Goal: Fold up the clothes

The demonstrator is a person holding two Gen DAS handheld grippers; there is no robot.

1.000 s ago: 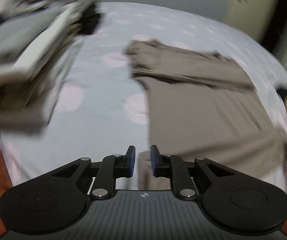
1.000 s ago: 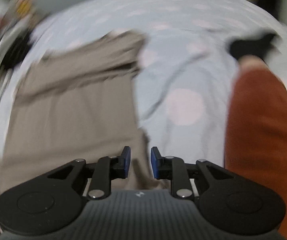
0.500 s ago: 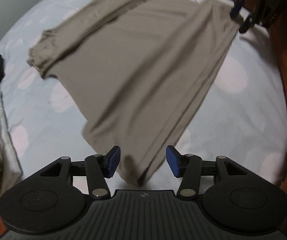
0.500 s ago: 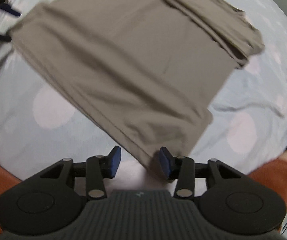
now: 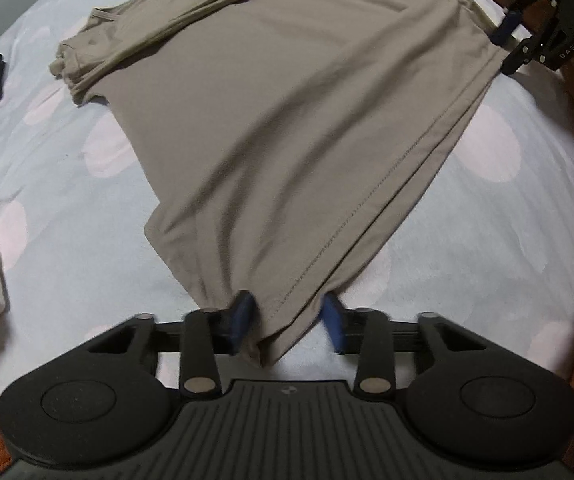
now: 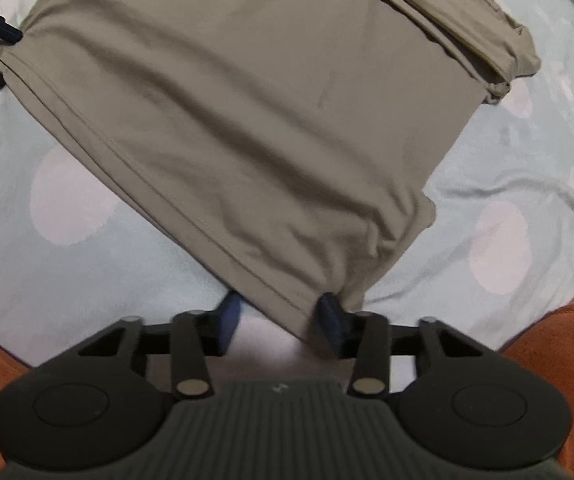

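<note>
We have the tan shirt [image 5: 287, 120] spread flat on the bedsheet [image 5: 67, 220], sleeves folded in at 12 o'clock. It looks light, soft and floppy, so we take it by the hem corners. The left gripper [image 5: 287, 320] and right gripper [image 6: 277, 320] each straddle a corner at 6 o'clock, jaws part-open, closing, pads not yet pinching.

Dim, soft light (fisheye-bent edges), slight blur.
</note>
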